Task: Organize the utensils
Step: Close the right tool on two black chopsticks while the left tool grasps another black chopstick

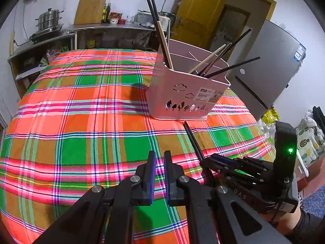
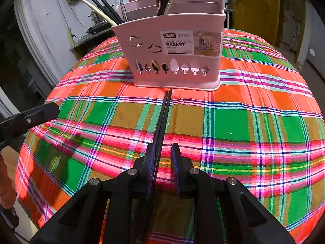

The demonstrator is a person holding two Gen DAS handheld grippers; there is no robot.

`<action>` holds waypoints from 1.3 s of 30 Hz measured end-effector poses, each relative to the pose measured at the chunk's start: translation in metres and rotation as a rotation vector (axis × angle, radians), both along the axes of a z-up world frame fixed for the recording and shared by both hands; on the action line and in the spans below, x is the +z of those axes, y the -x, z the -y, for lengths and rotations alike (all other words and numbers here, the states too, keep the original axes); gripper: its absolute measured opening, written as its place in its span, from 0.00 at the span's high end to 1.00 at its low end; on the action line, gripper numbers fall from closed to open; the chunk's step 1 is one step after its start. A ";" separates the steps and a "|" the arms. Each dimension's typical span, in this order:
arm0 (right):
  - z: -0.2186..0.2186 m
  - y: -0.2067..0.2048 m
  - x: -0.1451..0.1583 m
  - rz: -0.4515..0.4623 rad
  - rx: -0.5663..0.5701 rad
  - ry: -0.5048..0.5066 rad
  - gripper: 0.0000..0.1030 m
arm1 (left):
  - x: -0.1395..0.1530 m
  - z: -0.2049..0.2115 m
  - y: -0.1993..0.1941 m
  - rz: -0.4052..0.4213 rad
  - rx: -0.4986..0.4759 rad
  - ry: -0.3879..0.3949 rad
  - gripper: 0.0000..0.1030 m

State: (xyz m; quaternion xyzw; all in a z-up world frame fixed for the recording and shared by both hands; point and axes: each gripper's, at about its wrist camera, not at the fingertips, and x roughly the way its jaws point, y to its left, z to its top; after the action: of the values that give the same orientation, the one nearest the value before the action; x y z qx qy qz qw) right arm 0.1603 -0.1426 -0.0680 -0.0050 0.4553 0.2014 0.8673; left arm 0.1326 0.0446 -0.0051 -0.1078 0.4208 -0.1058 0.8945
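Left wrist view. A pink plastic basket (image 1: 189, 93) is seen standing upright on the plaid cloth (image 1: 81, 111), toward the far right of the table. Cloud and leaf cutouts and a label are noted on its front wall. Black and pale wooden chopsticks (image 1: 215, 61) are held in its compartments, leaning outward in several directions. The left gripper (image 1: 159, 158) is seen clenched, its blue pads almost together with nothing between them, hovering over bare cloth. To its right, the right gripper (image 1: 215, 159) is seen low at the cloth, with a pair of black chopsticks (image 1: 193, 140) running from it toward the basket's base.

Right wrist view. The same basket (image 2: 176, 61) is faced head-on, its label reading "BASKET". The black chopsticks (image 2: 164, 118) are laid side by side, their far tips just short of the basket's foot. The right gripper (image 2: 162, 152) is narrowed around their near end; the sticks lie against the left pad, a gap is seen beside the right pad, so a firm grasp cannot be told. The left gripper's finger (image 2: 38, 113) is glimpsed at the left edge.
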 end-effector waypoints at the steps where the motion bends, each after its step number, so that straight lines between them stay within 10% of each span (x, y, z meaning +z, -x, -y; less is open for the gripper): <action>1: 0.000 0.000 0.000 0.001 0.000 0.004 0.83 | 0.000 0.000 0.001 -0.001 0.000 0.000 0.94; 39: 0.065 0.026 -0.004 -0.024 -0.146 -0.005 0.94 | -0.042 0.081 -0.049 -0.145 -0.119 0.022 0.89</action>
State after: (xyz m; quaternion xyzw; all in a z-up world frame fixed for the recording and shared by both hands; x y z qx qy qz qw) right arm 0.1339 -0.2071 -0.0718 0.0328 0.4643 0.1387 0.8741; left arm 0.1815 -0.0367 -0.0467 -0.1001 0.4889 -0.1552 0.8525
